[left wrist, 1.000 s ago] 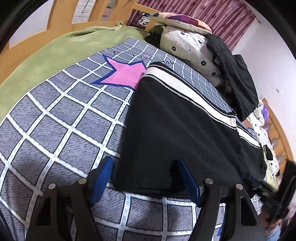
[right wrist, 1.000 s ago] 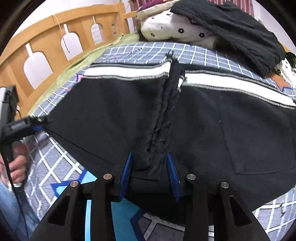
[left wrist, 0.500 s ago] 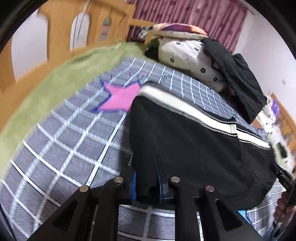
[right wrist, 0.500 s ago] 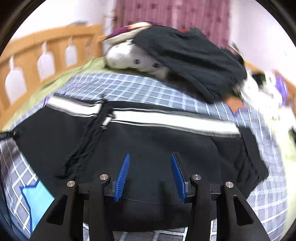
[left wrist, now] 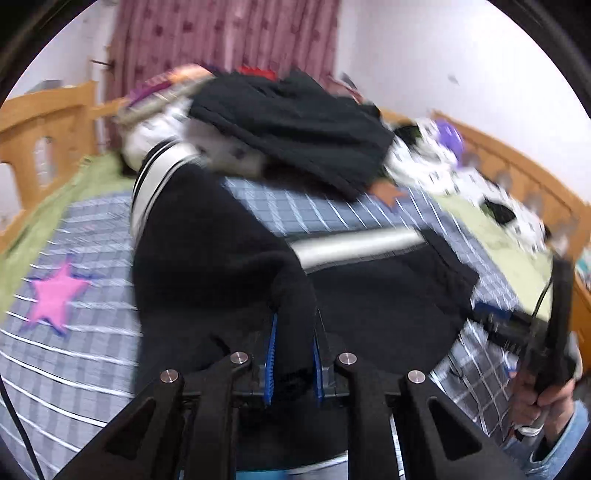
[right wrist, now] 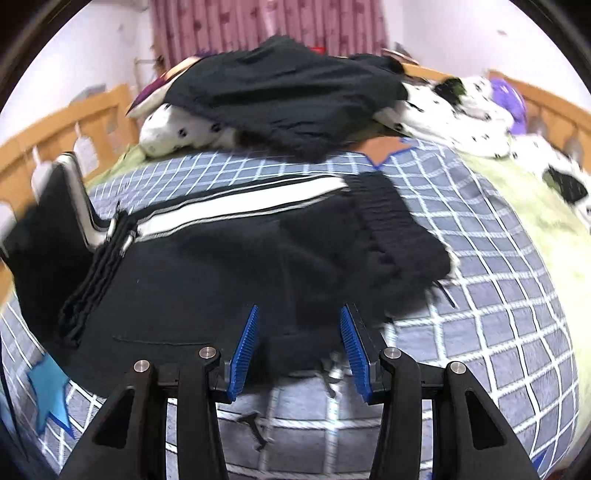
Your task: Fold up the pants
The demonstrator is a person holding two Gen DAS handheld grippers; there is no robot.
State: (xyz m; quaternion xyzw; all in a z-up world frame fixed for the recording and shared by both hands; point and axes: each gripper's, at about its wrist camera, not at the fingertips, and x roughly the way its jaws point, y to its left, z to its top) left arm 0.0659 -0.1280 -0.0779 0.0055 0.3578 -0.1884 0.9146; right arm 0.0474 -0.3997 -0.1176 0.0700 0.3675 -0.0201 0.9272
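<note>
Pants (left wrist: 207, 258) leg now lifted by left gripper (left wrist: 293, 354) (right gripper (right wrist: 299, 347) parted).

The pants (right wrist: 229, 266) are black with a white stripe down the side; the bedsheet (right wrist: 480, 295) is grey-blue with a white grid and pink (left wrist: 55, 295), blue (right wrist: 50, 384) and orange (right wrist: 384, 147) stars; green blanket (left wrist: 55, 214) at the edge; spotted white pillow (right wrist: 173, 133); maroon curtains (left wrist: 229, 33); blue finger pads (right wrist: 245, 347).
</note>
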